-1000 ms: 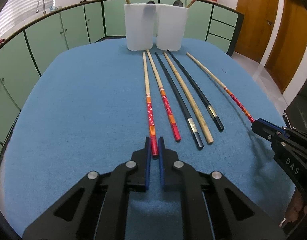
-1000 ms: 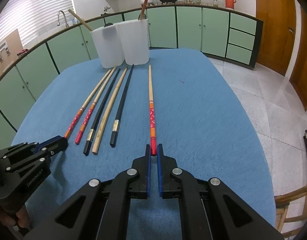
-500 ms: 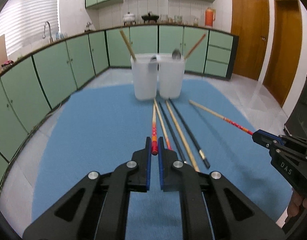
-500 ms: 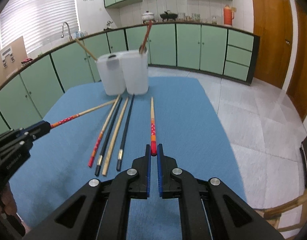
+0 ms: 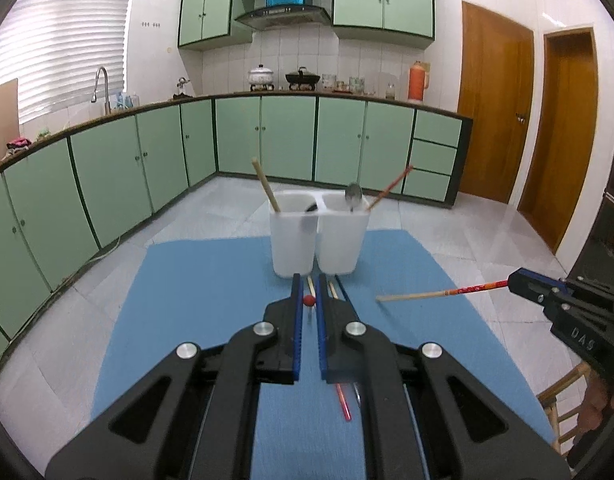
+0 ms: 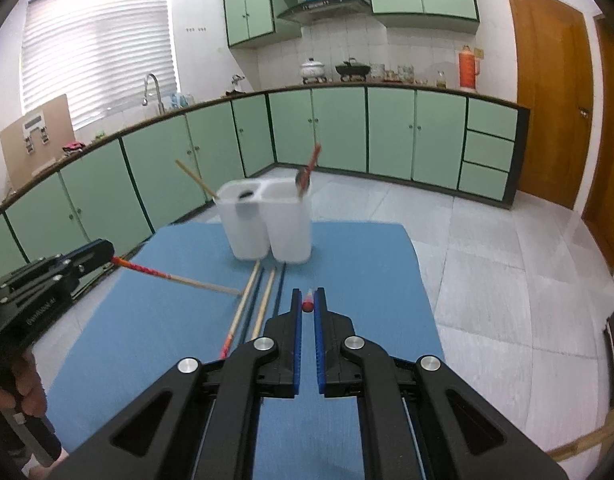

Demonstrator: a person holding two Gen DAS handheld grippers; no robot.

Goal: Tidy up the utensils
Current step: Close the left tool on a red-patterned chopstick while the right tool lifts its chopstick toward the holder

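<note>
Two white utensil cups (image 5: 315,236) stand side by side at the far end of the blue mat (image 5: 195,292); they also show in the right wrist view (image 6: 267,220). My left gripper (image 5: 308,300) is shut on the red end of a red-patterned wooden chopstick (image 5: 308,301), lifted above the mat and pointing at the cups. My right gripper (image 6: 308,305) is shut on the matching chopstick (image 6: 308,305), also lifted; it shows in the left wrist view (image 5: 431,294). The left one shows in the right wrist view (image 6: 175,278). Several chopsticks (image 6: 263,296) lie on the mat.
The left cup holds a wooden chopstick (image 5: 265,186); the right cup holds a spoon (image 5: 353,196) and a red chopstick (image 5: 389,188). Green kitchen cabinets (image 5: 267,140) run behind the table. A wooden chair (image 5: 563,396) stands at the right. Tiled floor surrounds the table.
Both grippers have lifted their chopsticks off the mat and risen. The views now look level at the cups; the held chopsticks hang in the air.
</note>
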